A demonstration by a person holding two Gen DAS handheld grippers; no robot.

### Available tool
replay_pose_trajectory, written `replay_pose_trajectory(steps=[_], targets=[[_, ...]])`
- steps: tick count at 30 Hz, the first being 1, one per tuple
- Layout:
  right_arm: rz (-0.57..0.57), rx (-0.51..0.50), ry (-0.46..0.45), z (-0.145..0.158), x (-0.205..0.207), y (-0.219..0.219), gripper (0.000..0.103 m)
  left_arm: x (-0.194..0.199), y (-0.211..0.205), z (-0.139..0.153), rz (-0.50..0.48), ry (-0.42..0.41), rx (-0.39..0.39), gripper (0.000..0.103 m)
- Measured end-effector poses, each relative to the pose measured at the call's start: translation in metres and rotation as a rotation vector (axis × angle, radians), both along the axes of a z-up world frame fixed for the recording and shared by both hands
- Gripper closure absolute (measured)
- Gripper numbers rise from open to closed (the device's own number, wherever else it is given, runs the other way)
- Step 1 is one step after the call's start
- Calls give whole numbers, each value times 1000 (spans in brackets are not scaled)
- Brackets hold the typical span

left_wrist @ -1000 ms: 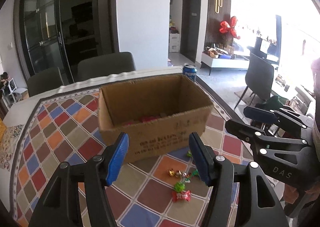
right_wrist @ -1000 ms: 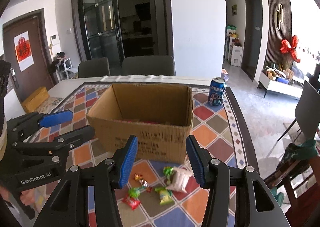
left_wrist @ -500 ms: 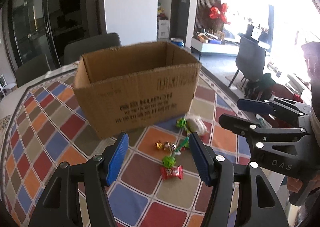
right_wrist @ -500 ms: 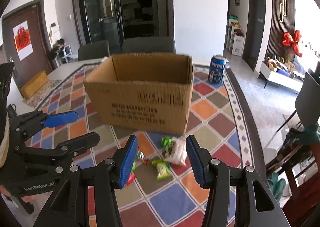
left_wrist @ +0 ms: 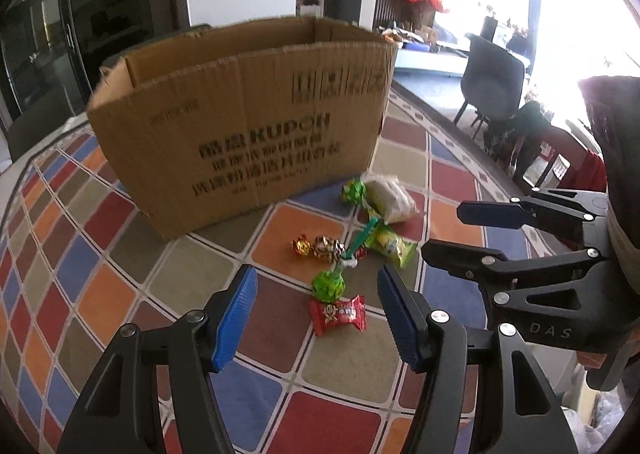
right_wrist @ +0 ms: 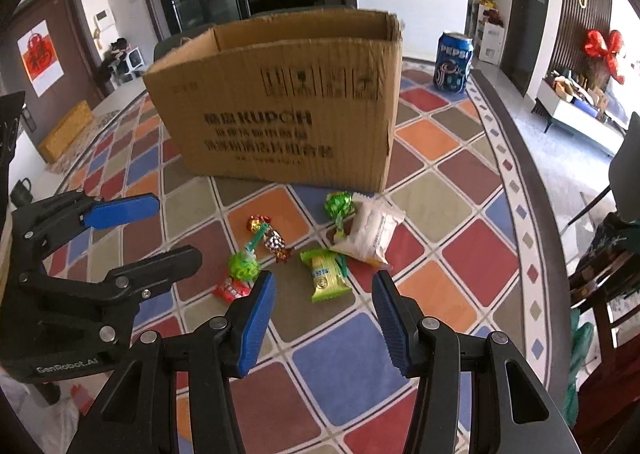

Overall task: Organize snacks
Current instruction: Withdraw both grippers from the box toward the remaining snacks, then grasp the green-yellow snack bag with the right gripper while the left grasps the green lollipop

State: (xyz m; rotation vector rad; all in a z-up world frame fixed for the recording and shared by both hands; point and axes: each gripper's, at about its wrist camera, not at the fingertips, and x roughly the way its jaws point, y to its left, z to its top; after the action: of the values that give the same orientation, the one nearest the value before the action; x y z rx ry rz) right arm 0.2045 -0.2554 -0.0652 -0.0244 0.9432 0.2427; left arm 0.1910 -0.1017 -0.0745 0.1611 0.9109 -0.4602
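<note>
Two grippers hang over the tabletop, both spread with nothing between their blue pads. The left gripper sits above a red candy, which lies flat in front of the cardboard box with its long axis roughly parallel to the box's printed face. The right gripper sits above a yellow-green snack packet, whose long axis runs from the gripper toward the box.

Just beyond the red candy, nearer the box, lies a green lollipop with its stick slanting away toward the box. A gold-wrapped candy and a patterned foil candy lie side by side closer to the box, left of the stick. A second green lollipop lies almost against the box's front wall, touching a white snack bag that lies with its long axis pointing at the box's right corner.

Nothing stands between the grippers and the sweets; each gripper shows at the edge of the other's view.

The box stands upright and open-topped behind the pile; from this low angle its contents cannot be seen. A Pepsi can stands upright to the right of the box and behind it, well apart from the sweets. A dark chair stands off the tabletop, far right of the box.
</note>
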Motion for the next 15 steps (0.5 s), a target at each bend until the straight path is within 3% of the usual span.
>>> replay_pose_trajectory(steps=[7, 15], targets=[[5, 9, 37, -18, 10, 0, 53, 9, -4, -19, -30, 57, 7, 43], [36, 3, 45, -28, 18, 3, 60, 19, -7, -35, -39, 102, 8, 49]])
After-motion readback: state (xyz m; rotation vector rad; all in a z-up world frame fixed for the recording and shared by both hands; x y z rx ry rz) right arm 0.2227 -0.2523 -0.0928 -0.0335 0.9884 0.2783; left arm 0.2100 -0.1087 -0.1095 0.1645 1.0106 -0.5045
